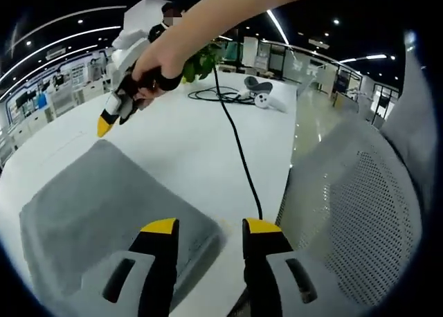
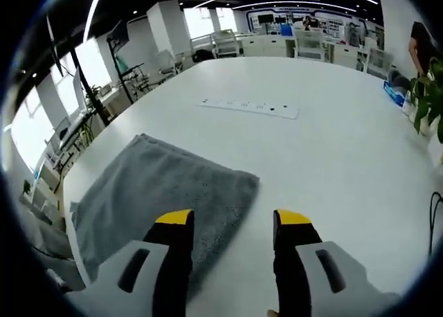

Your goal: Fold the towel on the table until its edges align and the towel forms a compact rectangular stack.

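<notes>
The grey towel [image 1: 104, 206] lies flat on the white table [image 1: 187, 130] as a rectangle, near the table's edge. My left gripper [image 1: 211, 227] hovers open over the towel's near corner, its left jaw above the cloth and its right jaw above bare table. In the left gripper view, a hand holds my right gripper [image 1: 104, 127] above the table just beyond the towel's far corner. In the right gripper view the towel [image 2: 159, 192] sits below and left, and my right gripper [image 2: 232, 219] is open with nothing between its jaws.
A black cable [image 1: 235, 137] runs across the table to a coil by a white controller [image 1: 261, 95] and a plant [image 1: 204, 57]. A white mesh chair [image 1: 360, 206] stands at the table's edge. A white power strip [image 2: 249, 107] lies further along the table.
</notes>
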`<state>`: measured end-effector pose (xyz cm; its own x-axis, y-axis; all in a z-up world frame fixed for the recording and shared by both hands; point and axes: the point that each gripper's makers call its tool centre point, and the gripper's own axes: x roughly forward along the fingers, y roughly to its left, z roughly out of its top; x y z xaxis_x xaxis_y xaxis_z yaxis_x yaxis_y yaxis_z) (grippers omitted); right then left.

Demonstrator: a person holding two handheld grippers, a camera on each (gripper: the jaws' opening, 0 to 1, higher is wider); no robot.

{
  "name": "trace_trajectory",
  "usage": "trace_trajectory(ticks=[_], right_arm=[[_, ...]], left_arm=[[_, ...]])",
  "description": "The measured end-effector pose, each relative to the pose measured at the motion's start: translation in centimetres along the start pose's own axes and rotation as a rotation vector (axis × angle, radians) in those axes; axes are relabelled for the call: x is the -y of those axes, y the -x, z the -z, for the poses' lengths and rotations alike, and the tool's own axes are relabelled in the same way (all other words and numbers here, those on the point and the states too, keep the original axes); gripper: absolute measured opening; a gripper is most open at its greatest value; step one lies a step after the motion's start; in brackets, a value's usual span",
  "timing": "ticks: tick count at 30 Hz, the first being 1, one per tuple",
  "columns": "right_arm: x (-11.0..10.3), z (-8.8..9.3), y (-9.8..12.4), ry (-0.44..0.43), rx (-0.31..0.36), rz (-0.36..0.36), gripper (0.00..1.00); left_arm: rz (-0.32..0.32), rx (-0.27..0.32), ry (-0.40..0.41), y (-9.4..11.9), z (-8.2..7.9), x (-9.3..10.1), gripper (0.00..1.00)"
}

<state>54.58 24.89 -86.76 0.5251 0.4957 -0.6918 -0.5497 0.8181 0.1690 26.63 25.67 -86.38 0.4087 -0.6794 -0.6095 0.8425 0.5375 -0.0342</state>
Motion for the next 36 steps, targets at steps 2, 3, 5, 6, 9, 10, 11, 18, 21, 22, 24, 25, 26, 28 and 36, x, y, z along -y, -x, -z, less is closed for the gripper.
trace_trajectory(ticks=[2,3,5,6,9,10,11,18,21,22,24,25,26,28,36], right_arm=[[0.4,-0.3,-0.5,0.009,-0.001,0.005,0.42],[0.5,-0.4,-0.7,0.012,0.0,0.009,0.41],[1.0,-0.5,-1.3,0.015,-0.002,0.018,0.4],[1.2,-0.5,-1.5,0.017,-0.004,0.025,0.38],[1.8,-0.3,-2.3,0.022,-0.016,0.037,0.33],[1.8,-0.2,-2.6,0.023,-0.024,0.038,0.33],[1.9,-0.1,-2.9,0.024,-0.028,0.038,0.33],[2.2,-0.6,-4.1,0.003,-0.018,0.039,0.27],[2.6,-0.6,-4.6,0.011,-0.024,0.041,0.26],[2.8,-0.6,-4.7,0.009,-0.023,0.042,0.25],[2.9,-0.6,-4.8,0.002,-0.016,0.045,0.24],[3.0,-0.5,-4.9,0.0,-0.015,0.045,0.23],[3.0,-0.4,-5.0,0.0,-0.016,0.042,0.22],[2.7,0.0,-5.0,-0.002,-0.019,0.037,0.21],[1.3,0.3,-4.8,0.002,0.005,0.023,0.11]], left_arm=[[0.004,-0.009,-0.002,-0.4,0.0,0.1,0.32],[0.004,-0.013,-0.004,-0.5,0.0,0.1,0.3],[0.0,-0.021,-0.003,-0.8,0.1,0.0,0.28],[-0.002,-0.025,0.001,-1.1,0.3,-0.1,0.26],[-0.001,-0.036,0.018,-1.6,0.5,-0.1,0.25],[0.001,-0.041,0.022,-1.8,0.6,0.0,0.25],[0.007,-0.058,0.029,-2.1,0.9,0.1,0.25],[0.017,-0.12,0.026,-3.2,2.2,0.4,0.24],[0.007,-0.117,0.031,-3.1,2.3,0.3,0.23],[-0.001,-0.106,0.032,-3.1,2.1,0.3,0.22],[-0.017,-0.07,0.061,-2.8,1.6,0.0,0.22],[-0.016,-0.059,0.073,-2.8,1.6,0.0,0.22],[-0.016,-0.058,0.076,-2.8,1.6,0.0,0.22],[-0.017,-0.061,0.077,-2.8,1.7,0.1,0.22],[-0.019,-0.112,0.065,-3.2,2.5,0.6,0.16]])
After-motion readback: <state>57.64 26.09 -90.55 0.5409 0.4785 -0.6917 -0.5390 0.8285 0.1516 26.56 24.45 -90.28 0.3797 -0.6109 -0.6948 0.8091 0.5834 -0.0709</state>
